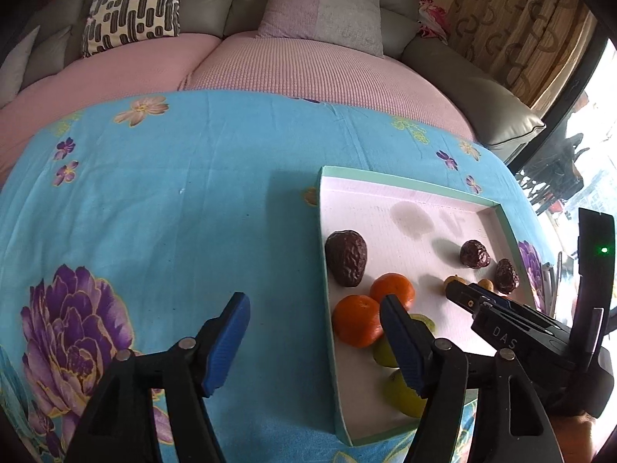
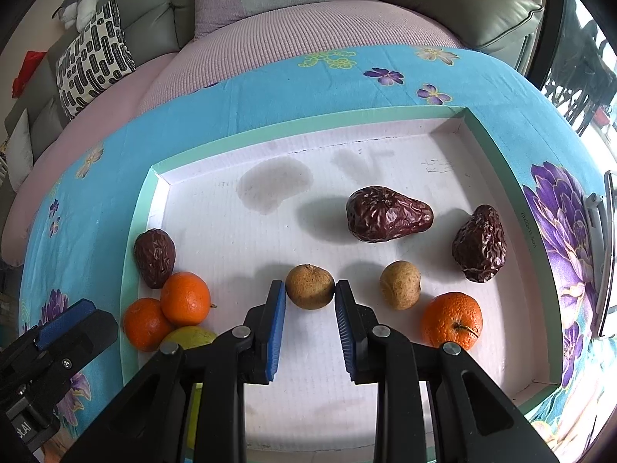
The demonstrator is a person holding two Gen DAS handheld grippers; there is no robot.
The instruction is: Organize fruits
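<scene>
Right wrist view: my right gripper (image 2: 310, 293) has its blue pads pressed on either side of a small brown round fruit (image 2: 309, 286) on the white floor of the tray (image 2: 308, 125), clamped, at mid-tray on the near side. A second brown fruit (image 2: 400, 284) sits just right of it, apart, with an orange (image 2: 452, 320) nearer and further right. Two wrinkled dark fruits (image 2: 388, 214) lie beyond, the left one with its long axis left-right. Left group, by the tray's left wall: two oranges (image 2: 185, 298) touching, a dark fruit behind, a green one in front. My left gripper (image 1: 314, 341) stands wide apart, empty, straddling that left wall. The held fruit's twin lies to my right, so my right hand is the nearer.
</scene>
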